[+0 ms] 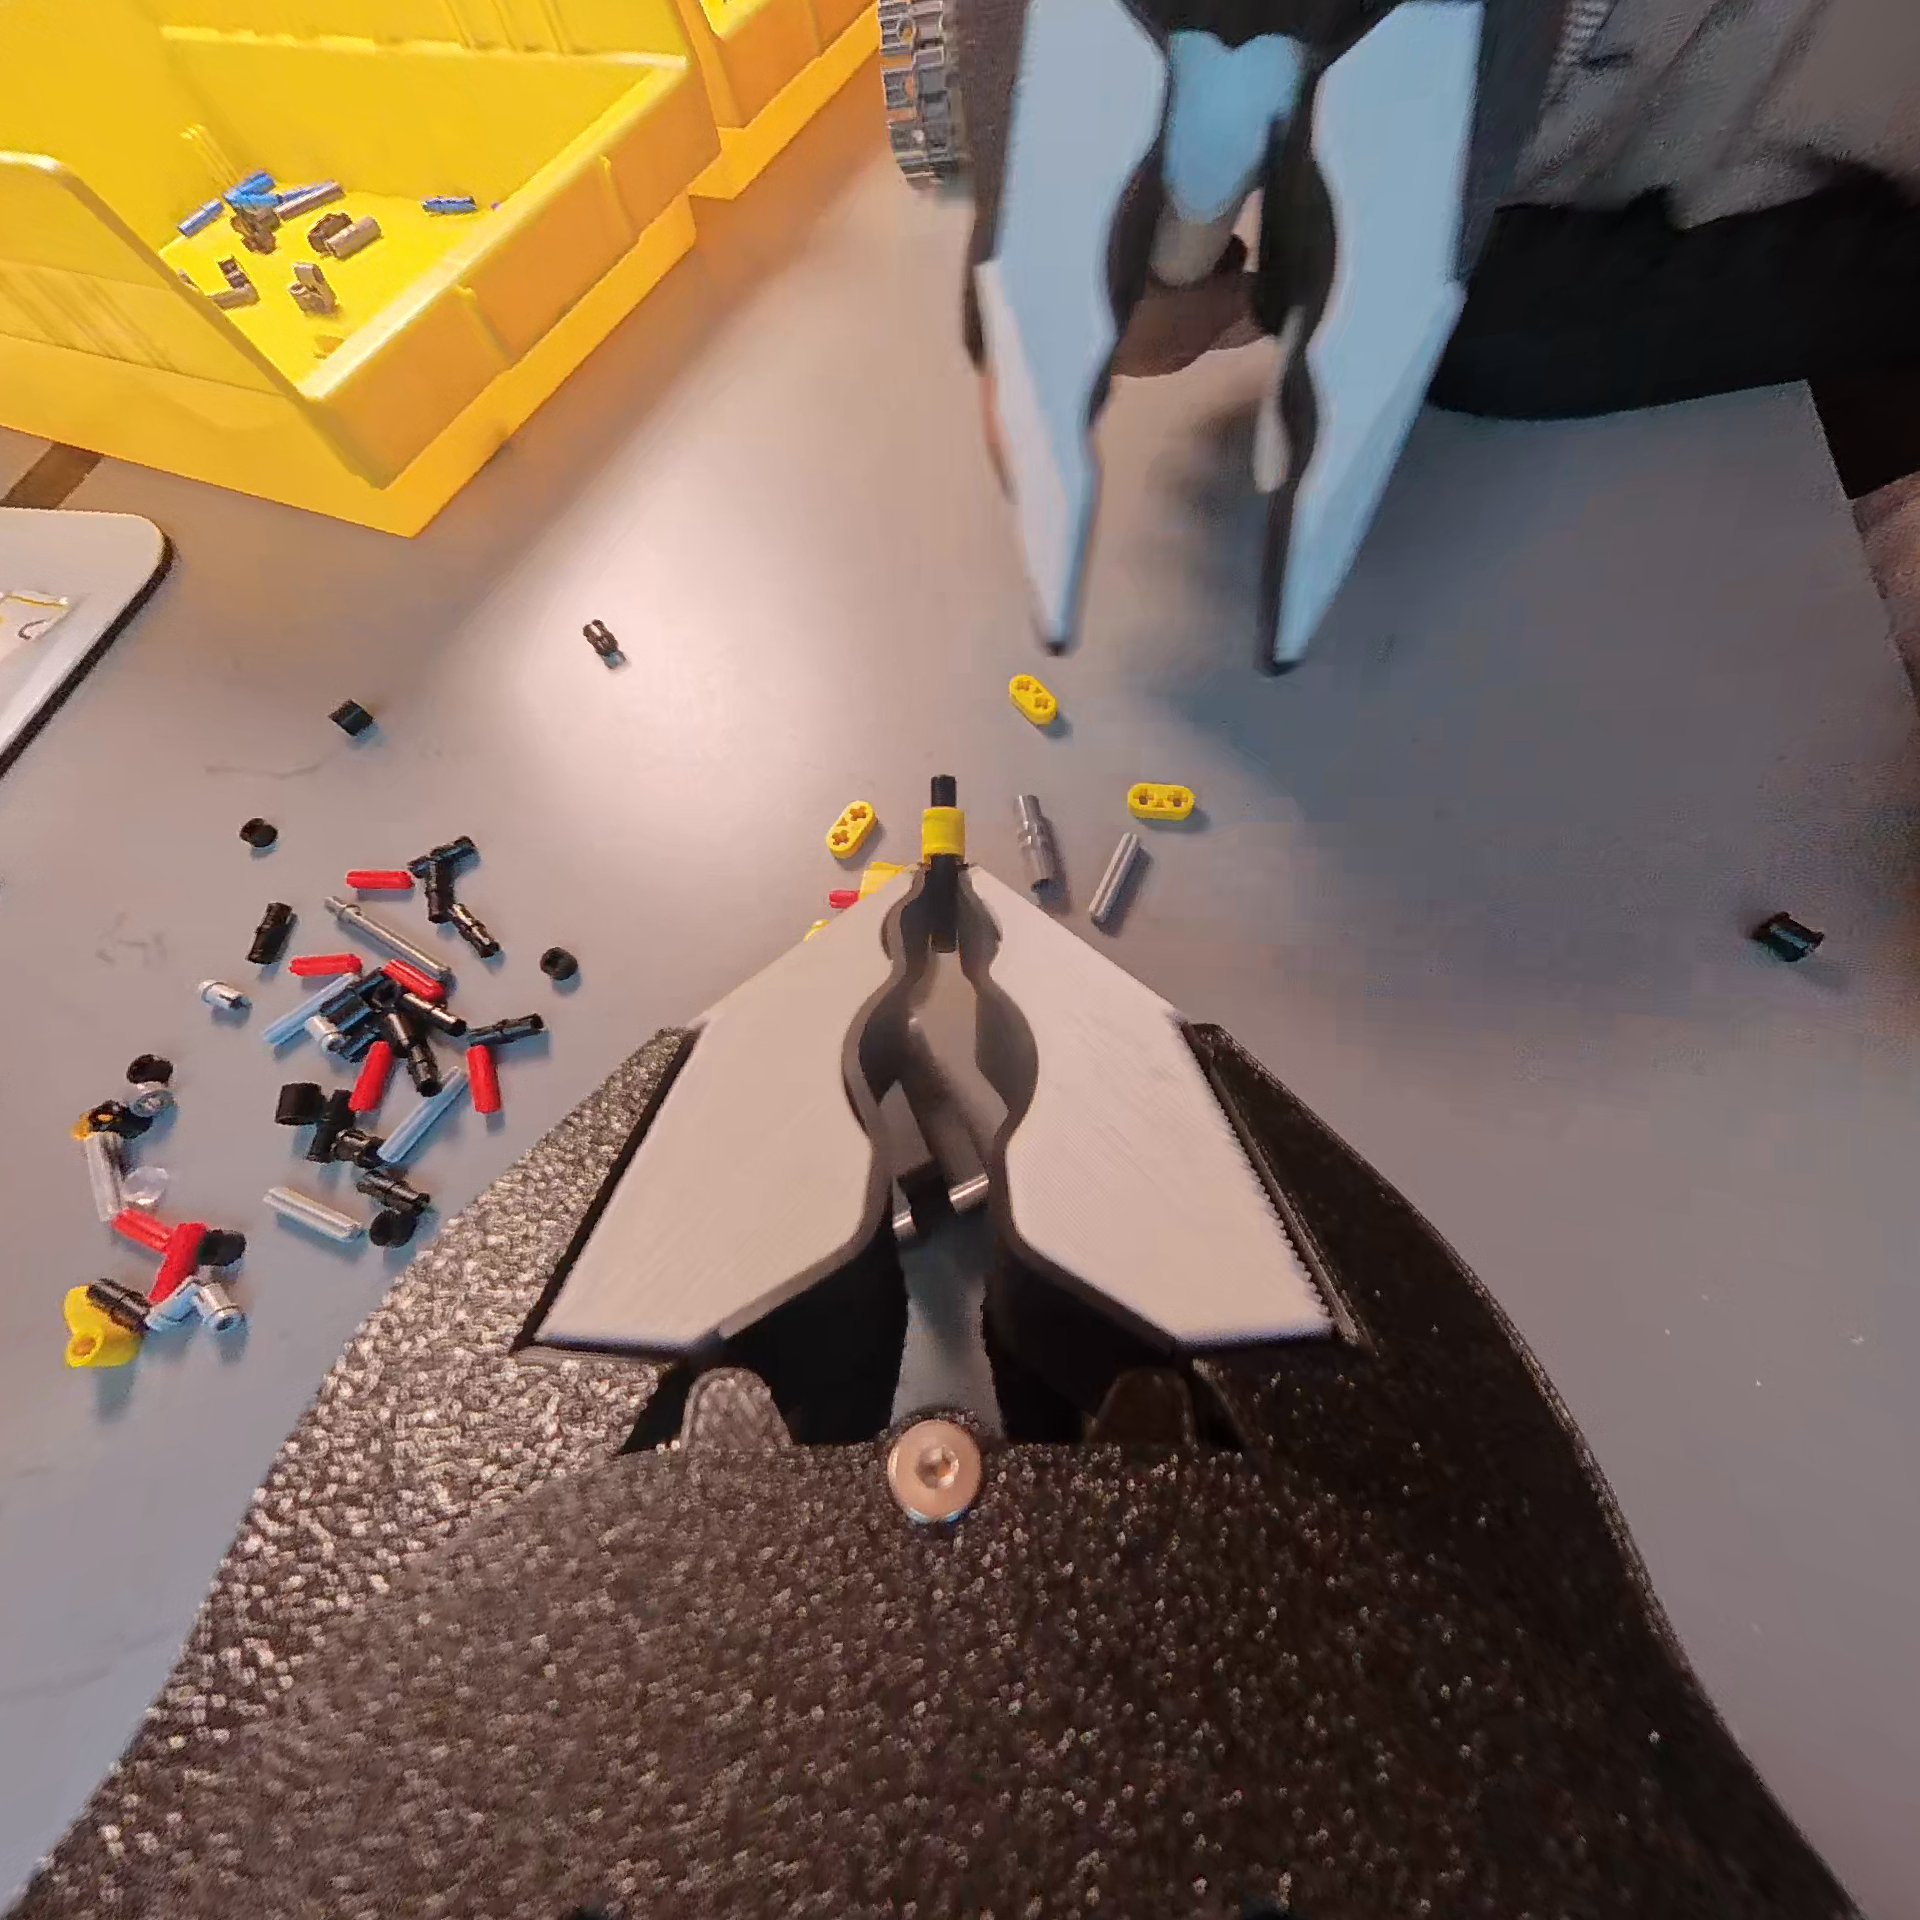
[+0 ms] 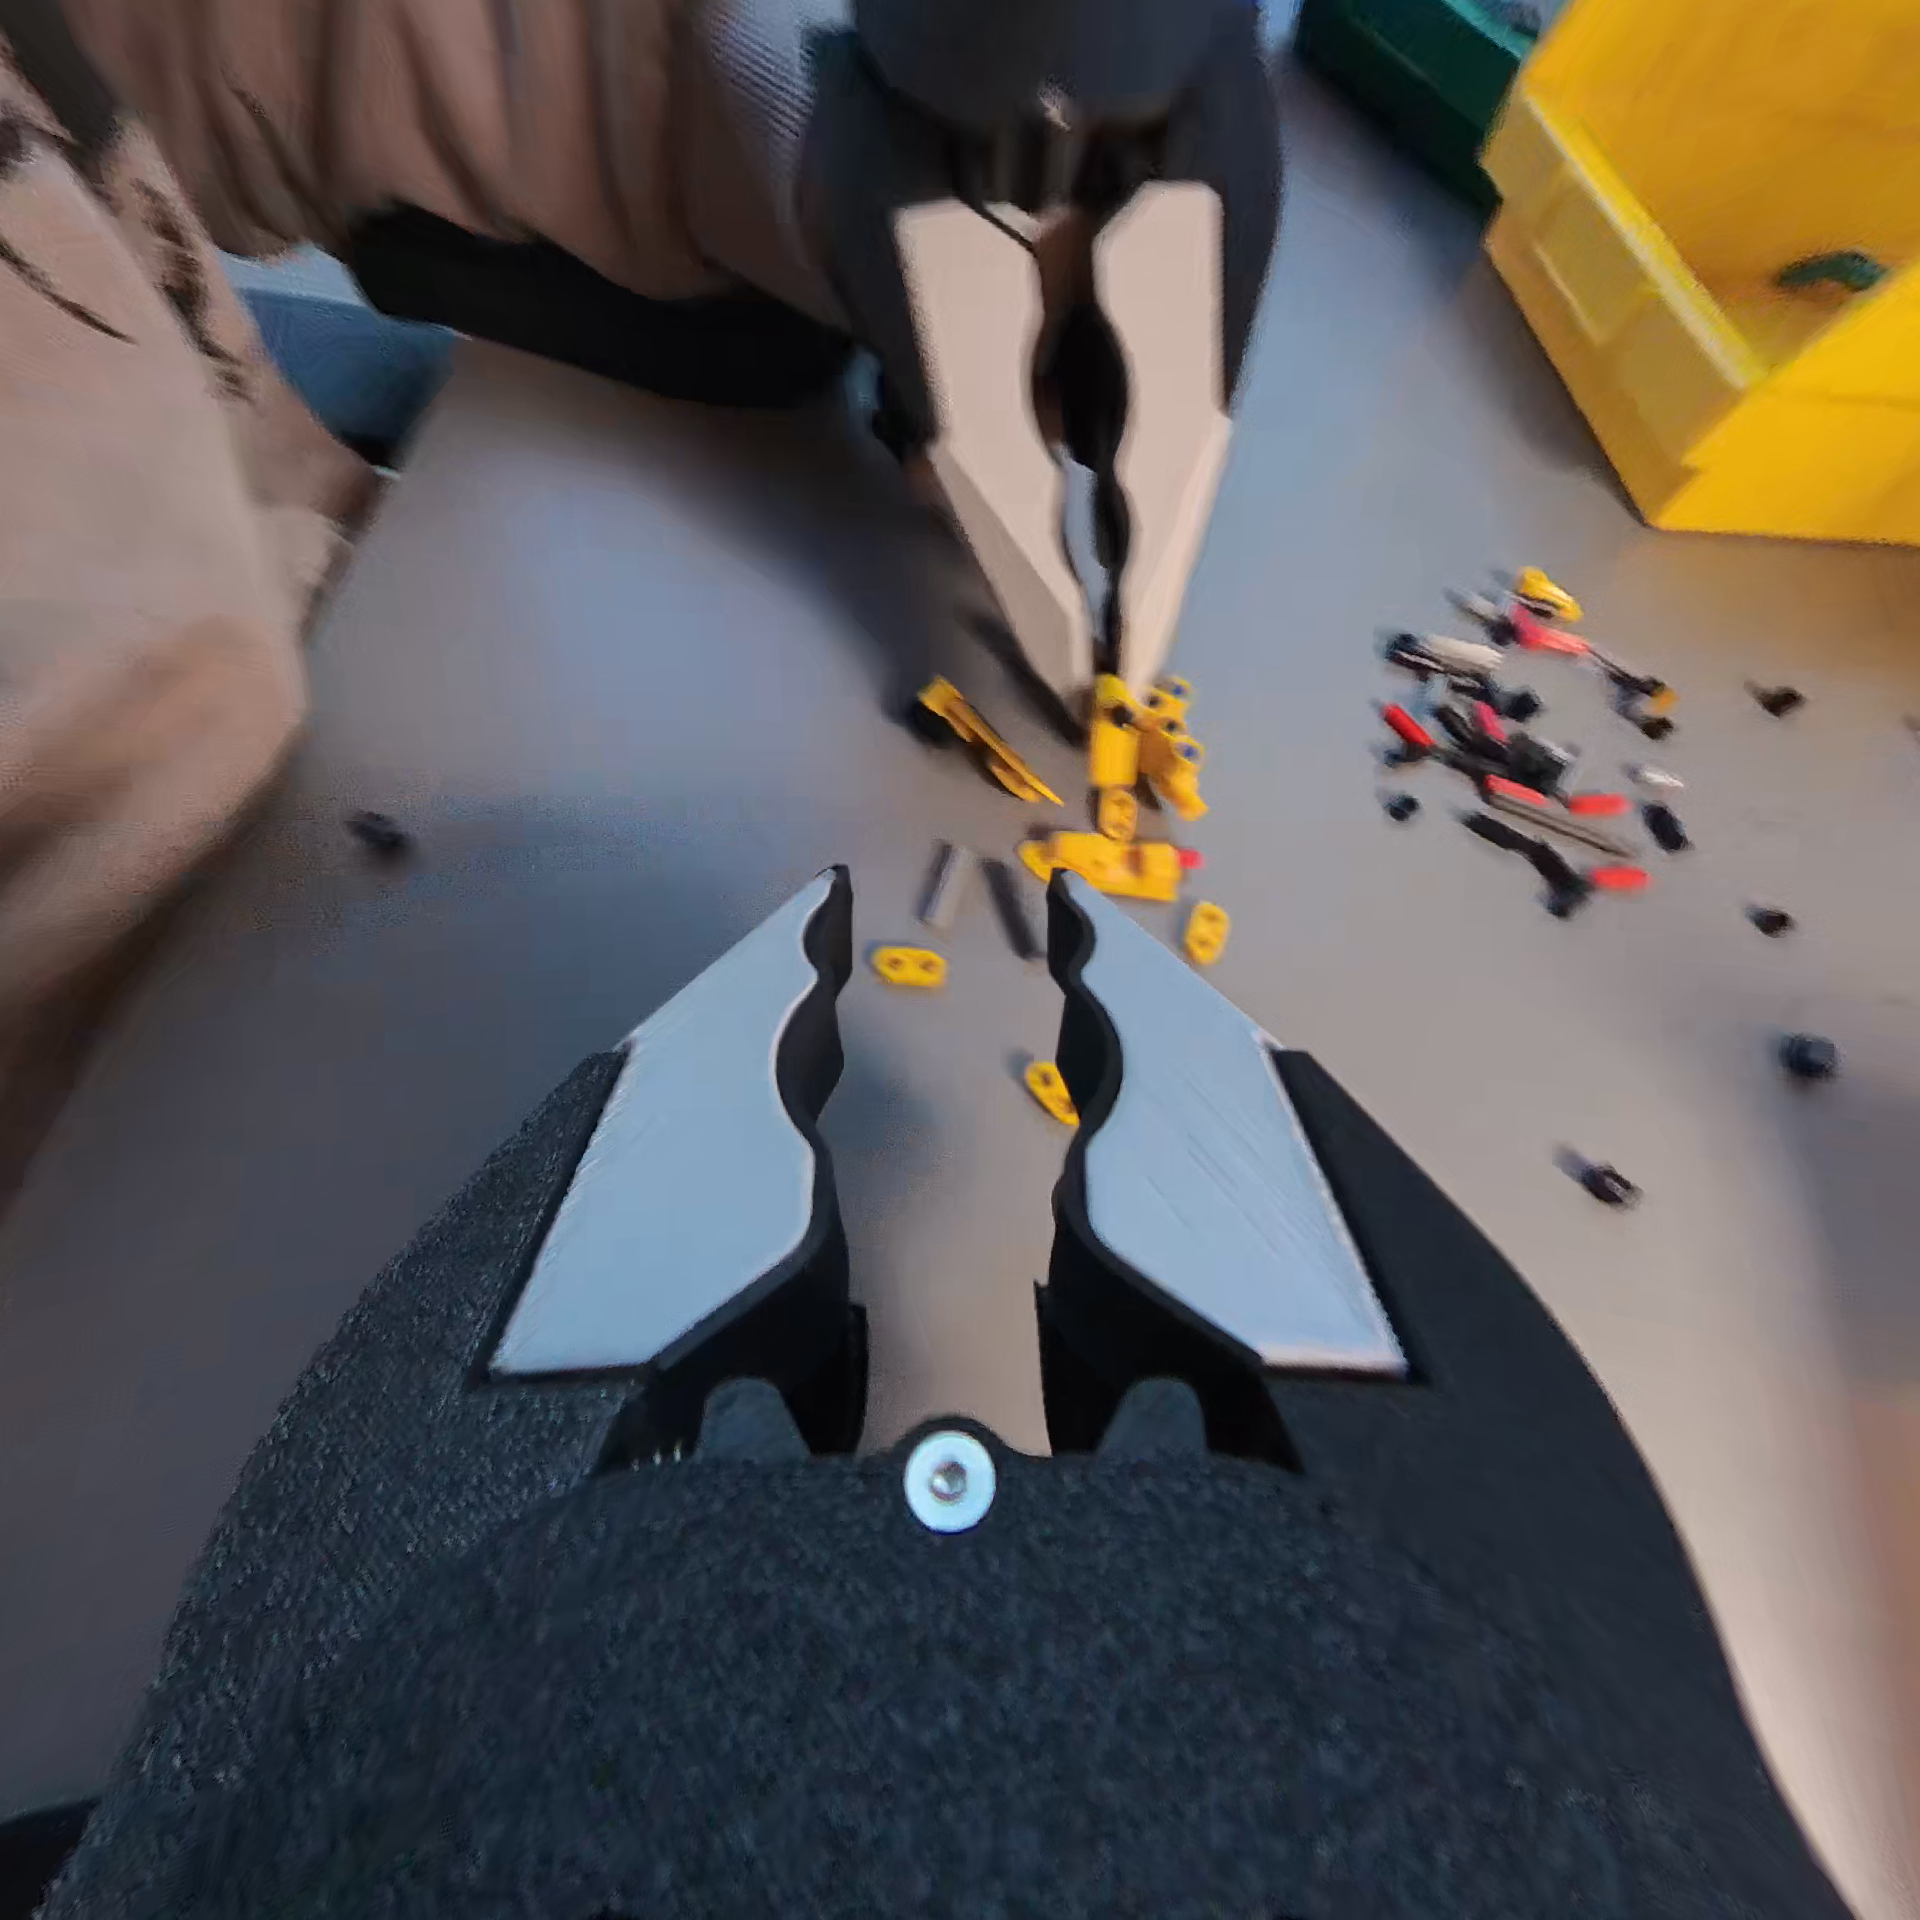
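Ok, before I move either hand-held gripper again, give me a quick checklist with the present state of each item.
1. Left hand-held gripper grip: shut on the black axle with a yellow bushing. Ok.
2. Axle seating: its tip and bushing stick out past the fingertips; how deep it sits cannot tell.
3. Right hand-held gripper: open and empty, above the table. Ok.
4. Right view clarity: blurred. Not ok for fine placement.
5. Ground under the right gripper: small yellow links and grey pins lie right there. Not ok for a blind descent.
6. Yellow assembly: sits at the left gripper's tips; whether it touches cannot tell.
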`<state>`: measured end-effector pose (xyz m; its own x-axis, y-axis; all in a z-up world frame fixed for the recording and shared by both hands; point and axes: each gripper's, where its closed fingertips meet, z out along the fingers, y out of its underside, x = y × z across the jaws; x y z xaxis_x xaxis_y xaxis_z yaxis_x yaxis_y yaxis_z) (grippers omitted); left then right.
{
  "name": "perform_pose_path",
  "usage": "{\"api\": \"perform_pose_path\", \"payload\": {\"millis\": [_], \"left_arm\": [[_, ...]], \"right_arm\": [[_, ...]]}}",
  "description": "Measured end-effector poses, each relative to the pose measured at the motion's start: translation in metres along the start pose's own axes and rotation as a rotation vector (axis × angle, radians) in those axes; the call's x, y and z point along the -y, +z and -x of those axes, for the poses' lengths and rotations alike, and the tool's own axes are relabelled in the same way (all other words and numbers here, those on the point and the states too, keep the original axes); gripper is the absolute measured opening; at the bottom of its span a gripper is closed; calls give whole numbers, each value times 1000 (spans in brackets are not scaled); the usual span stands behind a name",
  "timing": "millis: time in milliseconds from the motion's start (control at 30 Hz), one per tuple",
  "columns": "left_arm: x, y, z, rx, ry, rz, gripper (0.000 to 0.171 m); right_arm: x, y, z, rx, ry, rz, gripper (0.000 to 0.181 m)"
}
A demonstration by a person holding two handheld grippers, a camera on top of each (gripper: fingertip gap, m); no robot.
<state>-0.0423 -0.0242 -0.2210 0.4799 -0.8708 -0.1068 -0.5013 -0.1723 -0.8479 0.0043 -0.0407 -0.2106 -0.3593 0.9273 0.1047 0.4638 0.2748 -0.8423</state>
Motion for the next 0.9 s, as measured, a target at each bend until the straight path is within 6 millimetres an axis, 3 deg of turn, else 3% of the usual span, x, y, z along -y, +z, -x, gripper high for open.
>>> {"api": "perform_pose_path", "payload": {"millis": [67, 133, 233, 300, 467, 633, 700, 733, 800, 900], "left_arm": [[2, -1, 4, 14, -3, -10, 4], [2, -2, 7, 25, -8, -13, 4], [-1, -2, 11, 43, -9, -5, 4], [-3, -2, 13, 51, -9, -1, 3], [-4, -4, 15, 62, -12, 0, 4], [-1, -5, 14, 56, -28, -19, 4], [1, -6, 16, 67, -38, -30, 4], [1, -7, 18, 76, -42, -30, 4], [2, -10, 18, 65, -49, -38, 4], [2, -12, 12, 22, -55, -44, 4]], "right_arm": [[15, 3, 50, 245, -4, -13, 32], [14, 14, 93, 400, -65, 56, 30], [3, 33, 130, 488, -168, 170, 30], [-3, 40, 139, 502, -212, 218, 27], [-9, 41, 137, 465, -258, 272, 7], [-11, 38, 133, 456, -251, 290, 4], [4, 36, 118, 407, -214, 193, 4], [19, 33, 98, 338, -183, 113, 4], [48, 20, 23, 53, -113, -29, 5], [44, -5, -94, -303, 0, -28, 5]]}}
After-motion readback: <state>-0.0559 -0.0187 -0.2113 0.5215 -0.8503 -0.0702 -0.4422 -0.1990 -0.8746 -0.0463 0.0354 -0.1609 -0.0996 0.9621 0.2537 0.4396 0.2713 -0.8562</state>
